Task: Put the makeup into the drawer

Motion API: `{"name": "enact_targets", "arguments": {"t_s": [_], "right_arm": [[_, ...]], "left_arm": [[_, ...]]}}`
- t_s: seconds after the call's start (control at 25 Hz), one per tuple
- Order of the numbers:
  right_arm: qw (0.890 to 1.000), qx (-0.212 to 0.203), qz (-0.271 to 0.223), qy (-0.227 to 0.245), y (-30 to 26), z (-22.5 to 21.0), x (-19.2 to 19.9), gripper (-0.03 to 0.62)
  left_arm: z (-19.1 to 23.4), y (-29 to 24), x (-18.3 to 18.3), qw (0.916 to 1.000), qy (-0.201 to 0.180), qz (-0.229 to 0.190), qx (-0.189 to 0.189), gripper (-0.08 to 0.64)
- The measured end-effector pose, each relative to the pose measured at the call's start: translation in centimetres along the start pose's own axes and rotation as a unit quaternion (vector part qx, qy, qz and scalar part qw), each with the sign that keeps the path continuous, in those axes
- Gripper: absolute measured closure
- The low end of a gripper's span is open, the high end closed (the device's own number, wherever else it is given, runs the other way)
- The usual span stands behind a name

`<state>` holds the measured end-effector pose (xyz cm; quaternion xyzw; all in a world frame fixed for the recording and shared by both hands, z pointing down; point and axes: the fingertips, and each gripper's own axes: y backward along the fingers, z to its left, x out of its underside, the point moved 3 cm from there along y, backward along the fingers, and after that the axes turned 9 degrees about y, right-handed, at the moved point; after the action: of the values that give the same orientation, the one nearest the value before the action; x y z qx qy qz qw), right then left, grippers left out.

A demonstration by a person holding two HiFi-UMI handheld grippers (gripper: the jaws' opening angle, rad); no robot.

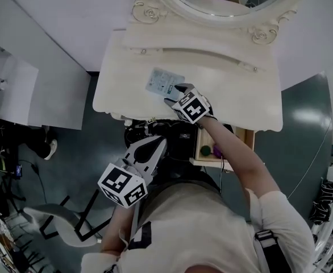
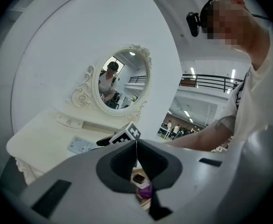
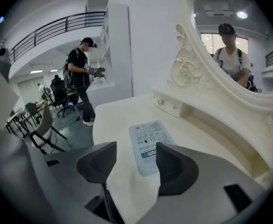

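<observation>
Head view: open drawer (image 1: 247, 139) with one green item (image 1: 205, 151) and one purple item (image 1: 216, 151) inside, one packet (image 1: 163, 82) on desk (image 1: 240, 95) by spread right gripper (image 1: 175, 94), left gripper (image 1: 157, 144) pressed together.

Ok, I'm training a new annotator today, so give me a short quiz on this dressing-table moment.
1. True or false: the right claw has its jaws apart.
2. What lies on the tabletop in front of the right claw? A) a flat pale packet B) a hairbrush C) a bottle
3. Fill in: the left claw, down by the open drawer, is ___ (open or shut).
Key: 1 true; 2 A; 3 shut.
</observation>
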<state>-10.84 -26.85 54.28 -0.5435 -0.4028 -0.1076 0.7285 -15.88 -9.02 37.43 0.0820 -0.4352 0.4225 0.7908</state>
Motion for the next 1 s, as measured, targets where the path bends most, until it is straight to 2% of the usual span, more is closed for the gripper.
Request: {"name": "enact_targets", "arguments": {"t_s": [0.12,0.2,0.4,0.64,1.0], "right_arm": [[0.998,-0.012,0.036,0.045,-2.4,0.1,0.4,0.334],[0.997,-0.018,0.059,0.055,-3.7,-0.1,0.9,0.332],[0.996,-0.019,0.087,0.025,-5.7,-1.3,2.5,0.331],[0.997,-0.007,0.076,-0.031,-5.6,-1.3,3.7,0.330],[0.997,-0.014,0.077,-0.017,-3.4,0.5,5.4,0.330]], "left_arm": [[0.2,0.4,-0.1,1.0000,0.000,0.002,-0.006,0.500],[0.4,0.7,-0.1,0.9999,0.001,0.001,-0.013,0.500],[1.5,1.9,-0.1,0.9994,0.008,-0.003,-0.034,0.500],[1.7,2.2,-0.1,0.9991,0.010,-0.004,-0.041,0.502],[0.8,0.7,0.1,0.9998,-0.001,0.007,-0.016,0.501]]}}
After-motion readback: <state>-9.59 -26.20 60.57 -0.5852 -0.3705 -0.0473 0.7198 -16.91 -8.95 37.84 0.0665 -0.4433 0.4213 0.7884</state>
